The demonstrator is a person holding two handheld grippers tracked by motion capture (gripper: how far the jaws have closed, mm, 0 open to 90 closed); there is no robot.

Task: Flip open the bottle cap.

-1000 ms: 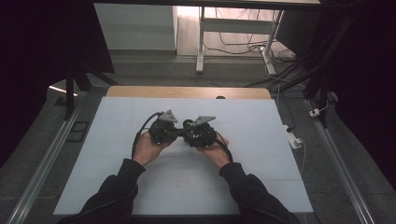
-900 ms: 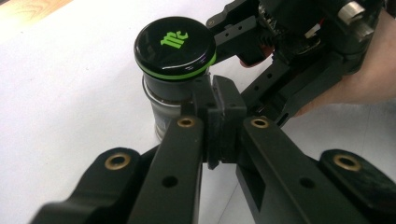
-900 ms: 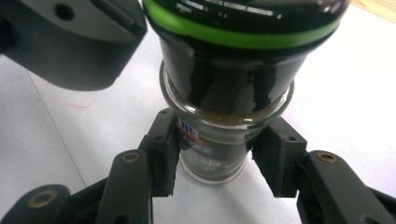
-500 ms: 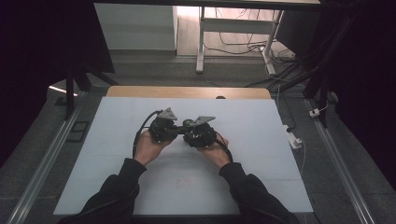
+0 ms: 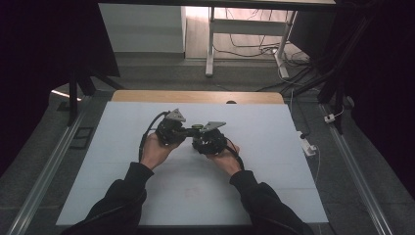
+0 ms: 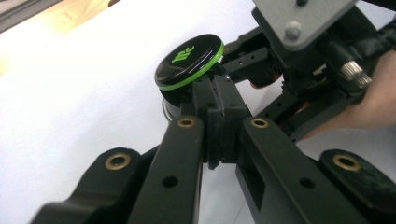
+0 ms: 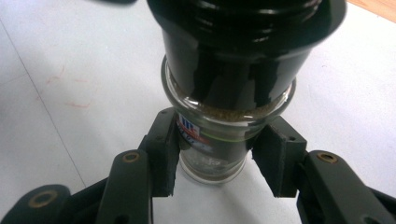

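Observation:
A small glass spice jar (image 7: 212, 144) with a tall black grinder top (image 7: 243, 46) stands between my right gripper's (image 7: 215, 161) pads, which press on its glass body. The jar's cap (image 6: 189, 60) is a black disc with a green ring and a green logo. My left gripper (image 6: 215, 91) is shut, pads flat together, with its tips right under the cap's near edge. Whether they pinch anything there is hidden. In the high view both grippers meet at the table's middle, left gripper (image 5: 185, 131) and right gripper (image 5: 200, 139) close beside the jar (image 5: 197, 129).
The white table top (image 5: 269, 147) stretches around both hands, with a wooden strip (image 5: 147, 96) along its far edge. A white power strip (image 5: 308, 147) lies off the right edge. Metal rails (image 5: 49, 161) run along both sides, and cables lie on the floor beyond.

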